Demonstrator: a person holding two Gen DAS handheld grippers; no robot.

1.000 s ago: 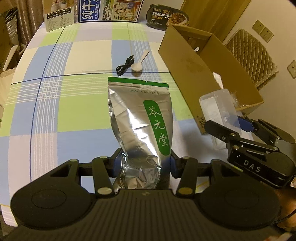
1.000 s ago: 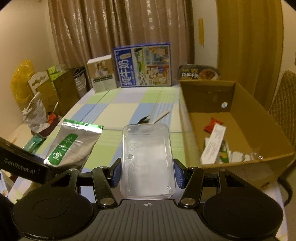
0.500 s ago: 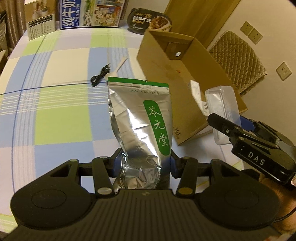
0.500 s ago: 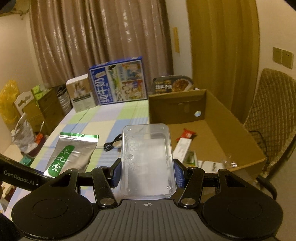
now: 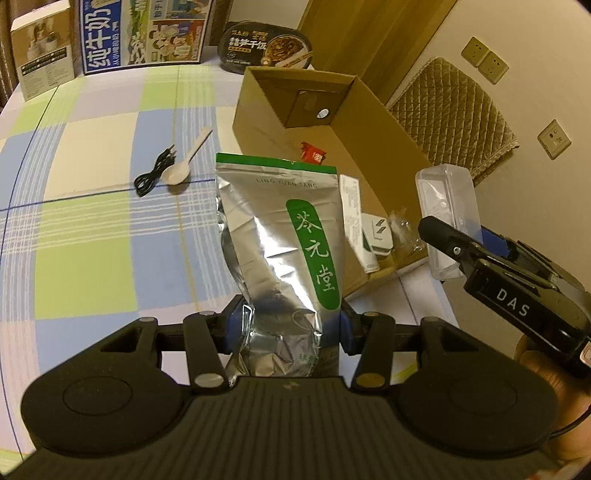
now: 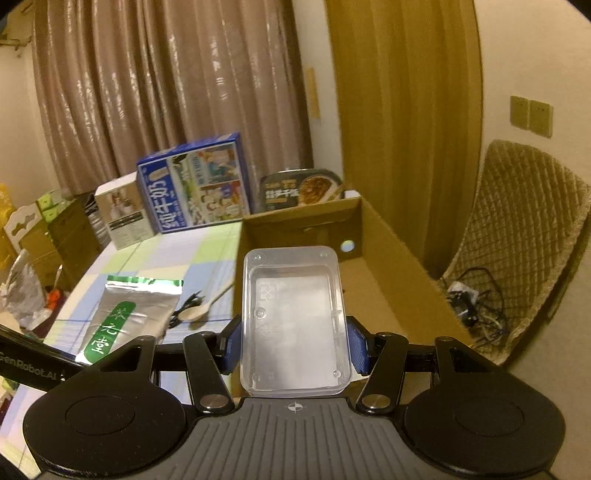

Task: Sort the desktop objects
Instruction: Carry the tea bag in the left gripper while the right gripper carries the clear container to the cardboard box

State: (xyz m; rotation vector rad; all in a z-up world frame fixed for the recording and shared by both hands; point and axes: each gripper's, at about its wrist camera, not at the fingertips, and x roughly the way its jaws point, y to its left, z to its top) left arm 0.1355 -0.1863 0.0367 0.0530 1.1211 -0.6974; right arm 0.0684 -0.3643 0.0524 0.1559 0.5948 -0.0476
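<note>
My left gripper [image 5: 286, 326] is shut on a silver foil pouch [image 5: 280, 236] with a green label, held upright in the air beside the open cardboard box [image 5: 380, 122]. My right gripper [image 6: 293, 349] is shut on a clear plastic box [image 6: 293, 317], held above the near end of the cardboard box [image 6: 391, 266]. In the left wrist view the right gripper [image 5: 476, 240] and its clear plastic box [image 5: 447, 206] show at the right. In the right wrist view the pouch [image 6: 129, 317] shows at the left. Small packets [image 5: 351, 206] lie inside the cardboard box.
A black cable [image 5: 153, 175] and a white spoon [image 5: 184, 164] lie on the checked tablecloth [image 5: 92, 229]. A blue milk carton [image 5: 144, 33], a white box [image 5: 42, 51] and a black food bowl [image 5: 266, 46] stand at the far edge. A padded chair [image 6: 517, 240] stands right of the box.
Both grippers have moved with their loads toward the cardboard box and a little up. The box's inside now shows in the left wrist view; the clear box is over the carton.
</note>
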